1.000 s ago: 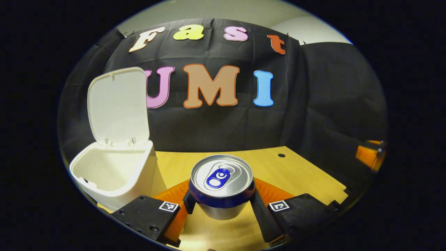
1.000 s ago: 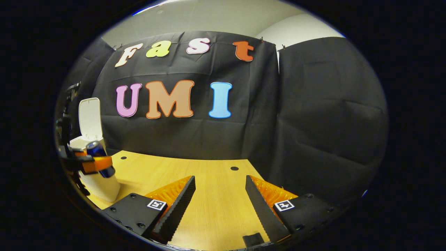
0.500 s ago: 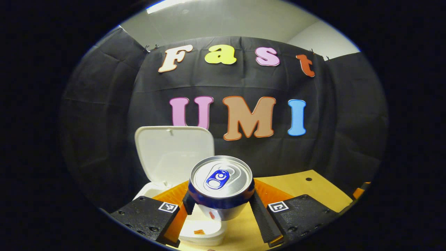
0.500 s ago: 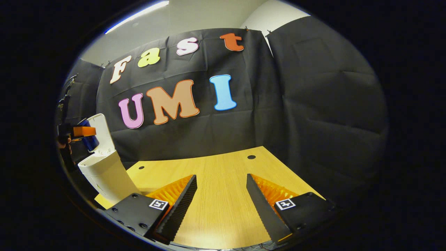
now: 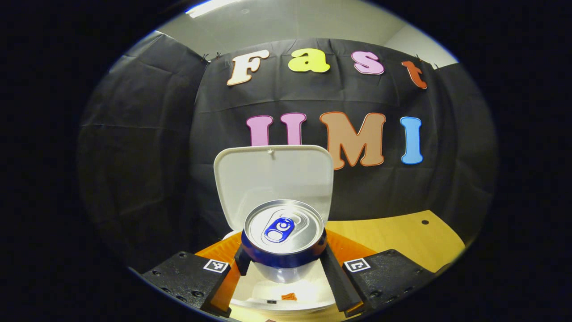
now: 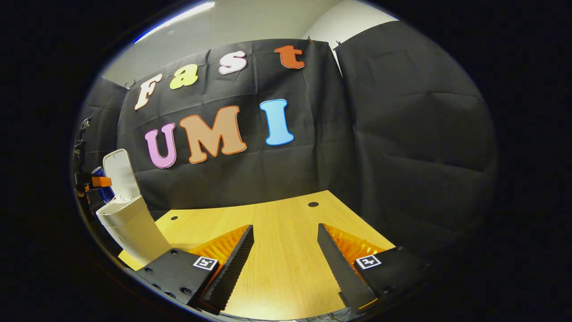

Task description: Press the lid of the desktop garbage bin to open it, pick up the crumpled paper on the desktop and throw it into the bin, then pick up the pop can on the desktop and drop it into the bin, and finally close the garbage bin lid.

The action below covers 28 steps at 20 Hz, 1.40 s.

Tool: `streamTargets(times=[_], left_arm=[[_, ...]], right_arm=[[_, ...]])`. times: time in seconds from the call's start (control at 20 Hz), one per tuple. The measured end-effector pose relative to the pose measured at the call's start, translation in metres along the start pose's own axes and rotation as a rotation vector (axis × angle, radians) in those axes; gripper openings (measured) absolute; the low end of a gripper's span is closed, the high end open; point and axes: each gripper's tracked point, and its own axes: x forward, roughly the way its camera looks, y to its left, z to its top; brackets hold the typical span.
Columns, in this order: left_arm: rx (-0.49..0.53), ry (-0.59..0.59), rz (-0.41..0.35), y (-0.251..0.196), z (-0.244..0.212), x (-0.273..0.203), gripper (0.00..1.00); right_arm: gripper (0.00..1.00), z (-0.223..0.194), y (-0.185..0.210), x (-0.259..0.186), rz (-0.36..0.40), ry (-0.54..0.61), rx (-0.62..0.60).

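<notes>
bin [image 5: 286, 293] mouth mostly hidden behind pop can [image 5: 283, 237], bin body cut off below, crumpled paper not discernible inside, left gripper [image 6: 91, 182] tiny at far edge

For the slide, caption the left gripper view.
Left claw holds the pop can over the open bin, lid upright.

Left claw [image 5: 283, 264] clamped around a load, right claw [image 6: 286, 264] agape

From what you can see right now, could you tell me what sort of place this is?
Likely a staged recording booth: black cloth wall, a wooden desktop with a white desktop bin, and ceiling lighting above.
</notes>
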Motion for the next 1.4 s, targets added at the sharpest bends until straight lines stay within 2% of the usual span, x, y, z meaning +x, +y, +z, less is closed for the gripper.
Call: streamTargets(times=[0.15, 0.2, 0.25, 0.55, 0.85, 0.9, 1.05, 1.1, 1.15, 1.2, 1.4], left_arm=[[-0.023, 0.013, 0.014, 0.004, -0.006, 0.003, 0.81], [-0.034, 0.008, 0.016, 0.003, -0.004, 0.002, 0.95], [-0.039, -0.003, 0.009, 0.0, -0.001, 0.002, 0.97], [0.0, -0.072, 0.024, 0.007, 0.037, 0.0, 0.96], [0.016, -0.12, 0.006, 0.009, 0.09, 0.008, 0.98], [0.016, -0.132, 0.018, 0.014, 0.103, 0.013, 0.95], [-0.006, -0.155, 0.032, 0.025, 0.135, 0.026, 0.99], [-0.013, -0.164, 0.027, 0.026, 0.145, 0.033, 0.96], [-0.016, -0.172, 0.028, 0.029, 0.152, 0.04, 0.99], [-0.013, -0.175, 0.033, 0.032, 0.156, 0.047, 0.94], [0.019, -0.183, 0.044, 0.042, 0.17, 0.073, 0.96]], right_arm=[[0.96, 0.001, -0.004, -0.002, -0.006, 0.0, -0.001], [0.96, 0.003, -0.005, -0.001, -0.008, -0.001, -0.006], [0.96, 0.004, -0.005, -0.001, -0.009, -0.003, -0.01], [0.96, 0.005, -0.004, 0.004, 0.008, 0.004, -0.005], [0.96, 0.004, -0.005, 0.008, 0.006, 0.007, -0.005], [0.96, 0.003, -0.006, 0.009, 0.005, 0.012, 0.0], [0.96, -0.001, -0.01, 0.01, -0.007, 0.023, 0.006], [0.96, -0.003, -0.014, 0.01, -0.014, 0.027, 0.004], [0.96, -0.005, -0.018, 0.009, -0.026, 0.031, 0.002], [0.96, -0.008, -0.025, 0.005, -0.035, 0.033, 0.002], [0.96, -0.008, -0.036, 0.001, -0.061, 0.04, 0.008]])
